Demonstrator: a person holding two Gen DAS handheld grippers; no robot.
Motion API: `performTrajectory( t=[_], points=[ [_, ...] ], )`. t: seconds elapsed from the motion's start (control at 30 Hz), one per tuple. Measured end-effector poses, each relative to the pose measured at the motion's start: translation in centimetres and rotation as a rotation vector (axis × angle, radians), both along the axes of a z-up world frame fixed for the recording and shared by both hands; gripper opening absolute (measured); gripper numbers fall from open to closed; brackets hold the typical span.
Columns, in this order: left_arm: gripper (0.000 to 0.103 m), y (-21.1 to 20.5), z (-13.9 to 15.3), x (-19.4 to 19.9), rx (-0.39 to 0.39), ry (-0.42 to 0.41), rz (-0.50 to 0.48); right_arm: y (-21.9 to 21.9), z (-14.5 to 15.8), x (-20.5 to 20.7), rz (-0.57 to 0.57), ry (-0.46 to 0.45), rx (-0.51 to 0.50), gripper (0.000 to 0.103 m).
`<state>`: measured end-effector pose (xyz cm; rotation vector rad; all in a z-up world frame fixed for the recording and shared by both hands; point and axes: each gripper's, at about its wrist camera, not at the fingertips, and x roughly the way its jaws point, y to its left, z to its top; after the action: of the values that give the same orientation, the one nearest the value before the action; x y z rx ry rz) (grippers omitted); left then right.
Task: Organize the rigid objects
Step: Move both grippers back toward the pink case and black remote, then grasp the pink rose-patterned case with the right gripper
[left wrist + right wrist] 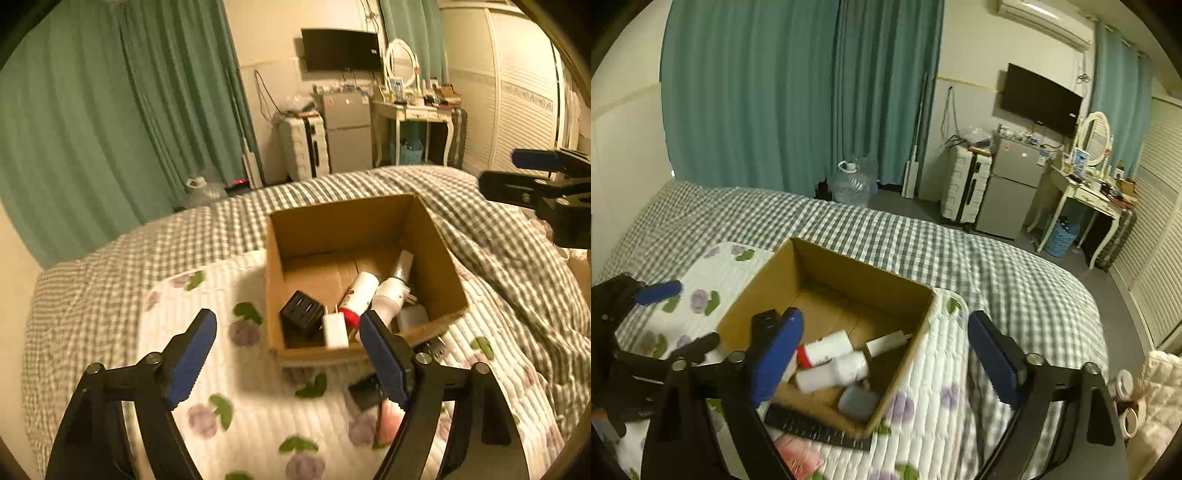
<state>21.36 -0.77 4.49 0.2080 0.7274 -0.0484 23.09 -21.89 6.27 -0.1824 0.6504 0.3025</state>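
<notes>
Box (916, 334) centre frame on quilt (934, 373), bottles (833, 371) inside. Right gripper (886, 363) wide apart, empty. Left gripper (679, 314) at left edge.

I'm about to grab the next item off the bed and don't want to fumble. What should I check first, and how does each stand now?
1. Left gripper open and empty: ok.
2. Right gripper open and empty: ok.
3. Box upright, top open: ok.
4. Room left in the box beyond the bottles and chargers: ok.
5. Items remaining outside: black comb and pink item by the box: ok.
6. Comb free of the box's edge: cannot tell.
</notes>
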Motion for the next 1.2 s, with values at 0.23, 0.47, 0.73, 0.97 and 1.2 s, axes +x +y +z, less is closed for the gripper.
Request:
performTrajectory(
  t=[0.23, 0.47, 0.73, 0.97, 1.2],
  points=[
    [0.083, 1.8, 1.6, -6.7, -0.038, -0.052, 0.027, -1.4, 1.2, -7.8, 0.006, 0.001, -0.001, 0.095],
    [0.083, 2.9, -2.6, -9.6, -0.091, 0.000, 0.056, -0.2, -4.4, -11.1, 0.005, 0.093, 0.034, 0.095],
    [0.083, 3.8, -10.2, -9.5, -0.054, 0.088, 0.079, 4.7, -16.0, -10.7, 0.067, 0.222, -0.053, 0.095],
    [0.083, 5.1, -14.6, -8.8, -0.052, 0.166, 0.105, 7.4, -22.3, -8.8, 0.121, 0.370, -0.082, 0.095],
    [0.083, 6.1, -15.9, -7.9, -0.110, 0.222, 0.129, 8.0, -24.0, -5.8, 0.117, 0.444, -0.075, 0.095]
  ],
)
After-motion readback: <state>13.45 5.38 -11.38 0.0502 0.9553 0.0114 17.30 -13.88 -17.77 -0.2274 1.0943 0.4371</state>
